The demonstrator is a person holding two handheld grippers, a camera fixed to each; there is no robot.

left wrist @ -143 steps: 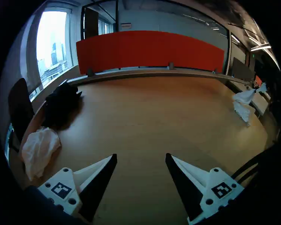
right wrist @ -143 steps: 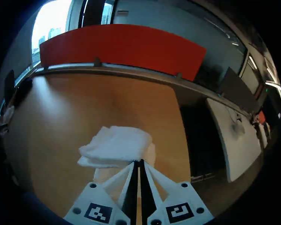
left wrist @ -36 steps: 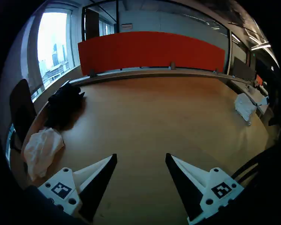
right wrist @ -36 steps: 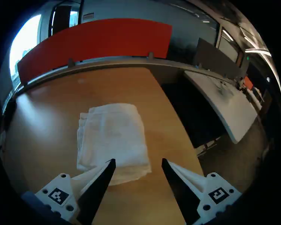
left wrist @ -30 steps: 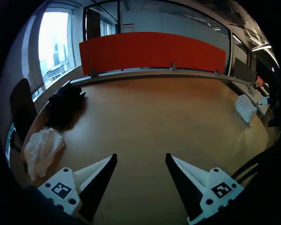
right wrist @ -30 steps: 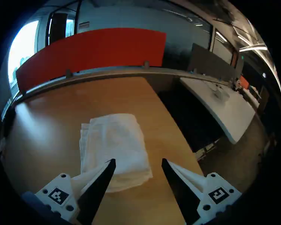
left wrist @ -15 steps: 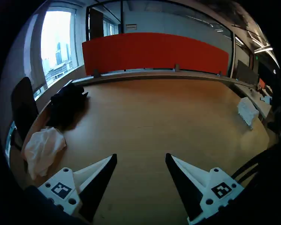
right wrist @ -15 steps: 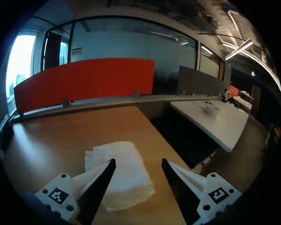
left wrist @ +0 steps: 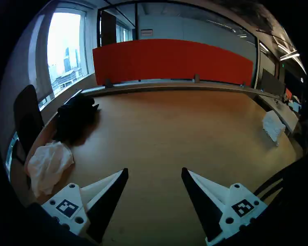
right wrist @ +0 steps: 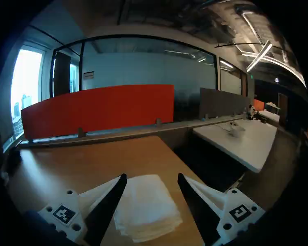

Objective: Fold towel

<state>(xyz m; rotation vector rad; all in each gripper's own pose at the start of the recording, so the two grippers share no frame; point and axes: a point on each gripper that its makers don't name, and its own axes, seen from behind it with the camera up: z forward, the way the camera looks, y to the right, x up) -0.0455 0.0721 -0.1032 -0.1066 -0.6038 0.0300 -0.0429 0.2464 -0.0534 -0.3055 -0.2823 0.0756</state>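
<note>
The folded towel (right wrist: 148,207), seen between the fingers of the right tool (right wrist: 152,175), is white cloth, soft, matt and slightly rough, its layered edges showing. The surface (right wrist: 72,164) under it looks like smooth wood laminate with a faint sheen. The right tool and the left tool (left wrist: 154,169) have white matt plastic bodies and black matt finger faces. To the left tool's left lie a crumpled white cloth (left wrist: 49,164) and a dull black fabric heap (left wrist: 76,117). Ahead, the red partition (left wrist: 172,61) looks matt.

Left tool (left wrist: 154,169), jaws apart, above the wooden counter (left wrist: 166,123).
A folded towel (left wrist: 274,126) lies far right; a crumpled white cloth (left wrist: 49,164) and dark bundle (left wrist: 76,117) sit left.
</note>
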